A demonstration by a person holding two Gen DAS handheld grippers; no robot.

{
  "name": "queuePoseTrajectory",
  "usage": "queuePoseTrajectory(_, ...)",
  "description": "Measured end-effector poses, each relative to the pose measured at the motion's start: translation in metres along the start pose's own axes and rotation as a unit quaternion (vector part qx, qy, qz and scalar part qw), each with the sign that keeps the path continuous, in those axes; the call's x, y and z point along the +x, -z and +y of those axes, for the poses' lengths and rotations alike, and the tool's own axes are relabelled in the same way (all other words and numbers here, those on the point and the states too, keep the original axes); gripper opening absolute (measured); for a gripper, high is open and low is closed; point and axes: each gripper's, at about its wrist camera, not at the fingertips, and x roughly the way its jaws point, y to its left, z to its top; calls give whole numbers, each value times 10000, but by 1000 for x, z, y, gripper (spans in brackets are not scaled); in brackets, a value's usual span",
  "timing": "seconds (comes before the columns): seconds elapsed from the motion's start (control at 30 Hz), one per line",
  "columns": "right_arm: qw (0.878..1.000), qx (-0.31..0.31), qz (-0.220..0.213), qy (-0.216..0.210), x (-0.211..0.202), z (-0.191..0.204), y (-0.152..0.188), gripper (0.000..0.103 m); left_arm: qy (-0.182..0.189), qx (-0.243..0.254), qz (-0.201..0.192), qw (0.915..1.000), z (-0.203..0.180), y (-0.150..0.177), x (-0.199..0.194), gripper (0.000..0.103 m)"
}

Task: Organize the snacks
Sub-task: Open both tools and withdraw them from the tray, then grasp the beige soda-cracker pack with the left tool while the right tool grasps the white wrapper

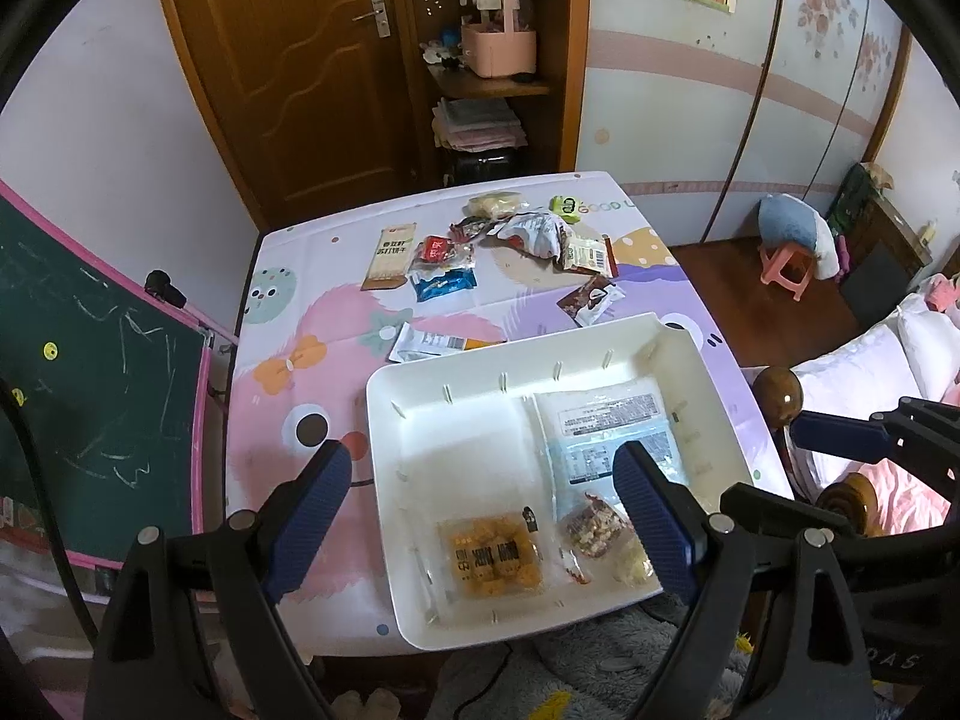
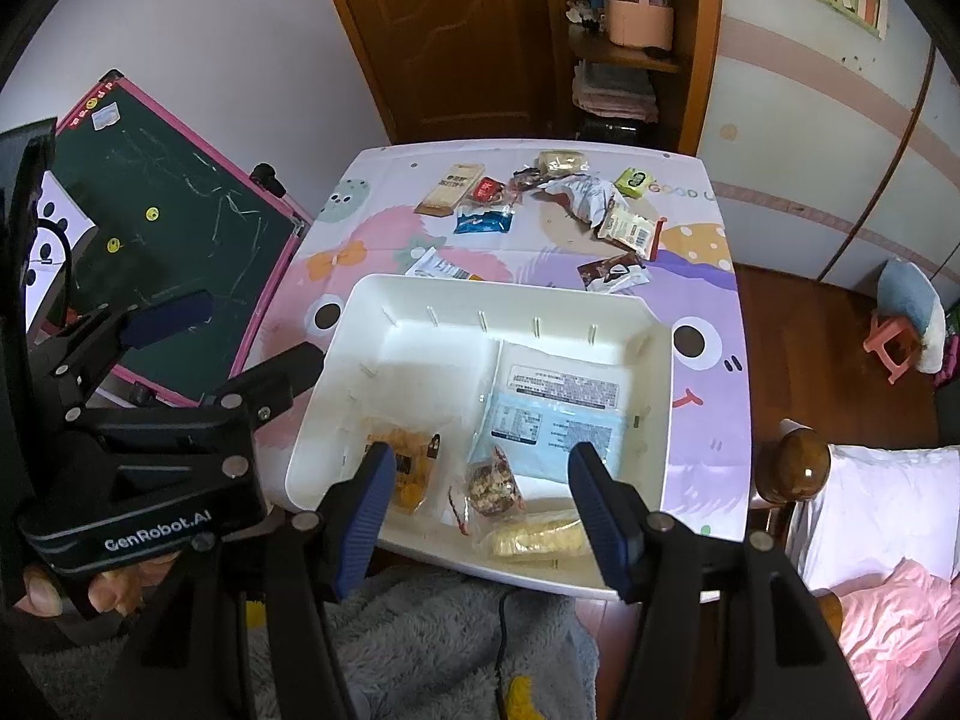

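A white divided tray [image 1: 384, 420] [image 2: 324, 372] sits at the table's near edge. It holds an orange snack pack [image 1: 492, 555] [image 2: 414, 459], a nut pack [image 1: 591, 531] [image 2: 493, 483], a yellow snack [image 2: 537, 537] and flat white-blue packets [image 1: 606, 426] [image 2: 558, 408]. Loose snacks lie at the far side: a beige cracker bar [image 1: 390, 255] [image 2: 451, 188], a blue pack [image 1: 444, 283] [image 2: 483, 219], a crumpled white wrapper [image 1: 537, 231] [image 2: 579, 192] and a green pack [image 1: 566, 207] [image 2: 633, 181]. My left gripper [image 1: 486, 495] [image 2: 234, 330] is open and empty above the tray. My right gripper [image 2: 480, 474] is open and empty over the tray's near edge.
A green chalkboard [image 1: 90, 396] [image 2: 174, 228] stands left of the table. A bedpost knob [image 1: 777, 397] [image 2: 795, 465] and bed are to the right. A pink stool [image 1: 786, 267] [image 2: 894, 342] stands on the floor. A door and shelves are behind the table.
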Motion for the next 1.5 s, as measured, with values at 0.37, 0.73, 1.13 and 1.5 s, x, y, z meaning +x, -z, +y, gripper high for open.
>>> queuePoseTrajectory(0.37,9997,199,158,-11,27,-13,-28,60,33,16,251,9997,12,-30,33,88)
queuePoseTrajectory(0.73,9992,317,140,215,66,-34,-88,60,-83,-319,357,9988,58,-87,83,88)
queuePoseTrajectory(1.13,9968,66,-351,721,98,-80,-199,60,-321,-77,-148,9993,101,-204,135,88)
queuePoseTrajectory(1.5,9989,-118,-134,435,199,-137,-278,69,-47,-526,1031,9933,152,-254,295,88)
